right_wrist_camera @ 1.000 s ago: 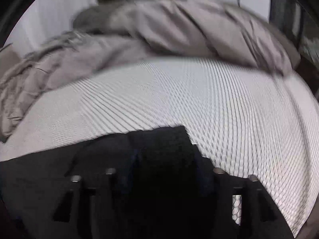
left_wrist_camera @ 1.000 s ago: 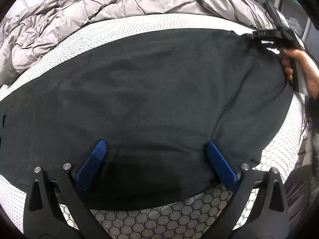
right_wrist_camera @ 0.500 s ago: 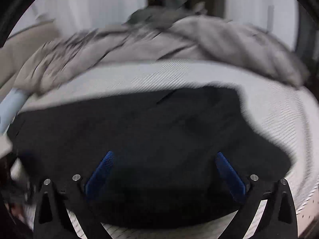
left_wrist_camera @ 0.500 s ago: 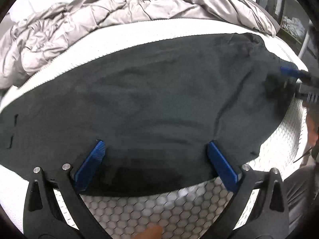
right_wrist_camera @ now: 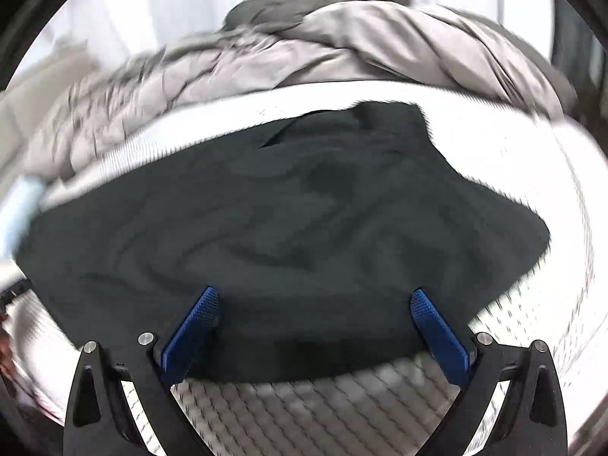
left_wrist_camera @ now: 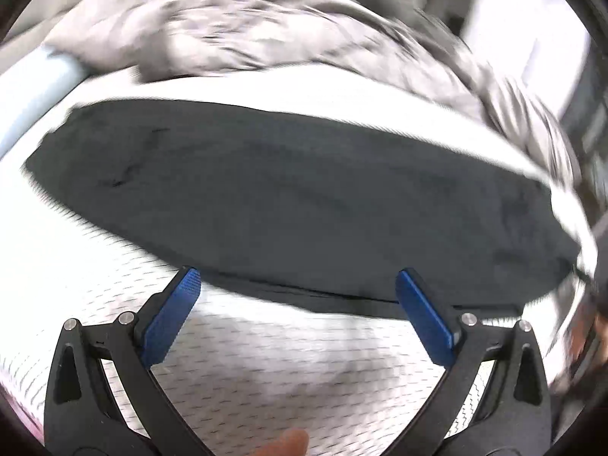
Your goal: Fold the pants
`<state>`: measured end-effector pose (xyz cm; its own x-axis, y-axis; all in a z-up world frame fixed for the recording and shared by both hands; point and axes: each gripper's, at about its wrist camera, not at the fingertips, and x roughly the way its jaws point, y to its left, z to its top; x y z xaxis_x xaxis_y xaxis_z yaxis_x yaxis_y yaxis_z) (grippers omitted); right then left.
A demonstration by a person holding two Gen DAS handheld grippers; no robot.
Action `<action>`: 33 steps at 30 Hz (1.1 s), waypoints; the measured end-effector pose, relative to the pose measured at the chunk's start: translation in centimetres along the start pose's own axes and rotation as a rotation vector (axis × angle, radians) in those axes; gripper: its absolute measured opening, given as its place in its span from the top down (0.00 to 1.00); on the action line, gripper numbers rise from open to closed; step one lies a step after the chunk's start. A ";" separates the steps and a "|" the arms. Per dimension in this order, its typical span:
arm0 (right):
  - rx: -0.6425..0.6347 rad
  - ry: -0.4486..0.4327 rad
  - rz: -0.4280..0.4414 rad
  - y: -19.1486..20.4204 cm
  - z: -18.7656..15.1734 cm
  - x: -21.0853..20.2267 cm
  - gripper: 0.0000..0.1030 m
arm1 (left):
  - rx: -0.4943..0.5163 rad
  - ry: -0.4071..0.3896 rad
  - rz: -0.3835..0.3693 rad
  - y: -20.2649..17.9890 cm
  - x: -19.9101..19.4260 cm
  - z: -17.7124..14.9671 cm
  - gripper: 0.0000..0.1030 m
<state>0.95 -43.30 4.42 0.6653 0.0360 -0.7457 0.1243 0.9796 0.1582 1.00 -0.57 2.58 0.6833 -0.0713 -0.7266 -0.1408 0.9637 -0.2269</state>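
The bed [left_wrist_camera: 266, 387] took up most of the room in front of me, its white mattress cover patterned in a fine mesh that went blurry in both wrist views. Along the far side of it lay a rumpled grey duvet [right_wrist_camera: 342, 49], heaped in thick folds from left to right, and in the left wrist view a pale blue roll [left_wrist_camera: 41, 87], perhaps a pillow edge, showed at the far left just beside the duvet. The dark pants [left_wrist_camera: 296, 205] lay spread flat on the mattress, nearer than the duvet and apart from it by a strip of white cover; they ran as a long band across the bed, with a seam or folded edge along their near side. In the right wrist view the same pants [right_wrist_camera: 288, 228] lay in soft wrinkles, with one squared end reaching toward the far side. The left tongs [left_wrist_camera: 298, 311] stood wide apart with nothing between them, the blue pads [left_wrist_camera: 173, 317] hanging over bare mattress right at the near edge of the cloth. The right tongs [right_wrist_camera: 313, 326] had just been opening and were spread as wide as they went, gripping nothing, their blue pads [right_wrist_camera: 439, 336] poised over the near part of the pants. A fingertip [left_wrist_camera: 288, 442] showed at the bottom of the left wrist view.
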 end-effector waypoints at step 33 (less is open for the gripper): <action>0.724 -0.136 0.253 -11.9 2.5 2.9 0.65 | -0.772 -0.080 -0.111 23.2 4.2 2.2 0.98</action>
<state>3.27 -55.30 1.95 0.8161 0.1712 -0.5520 0.3752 0.5695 0.7313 2.17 22.07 -4.31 0.7682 -0.1093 -0.6309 -0.5070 0.4978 -0.7036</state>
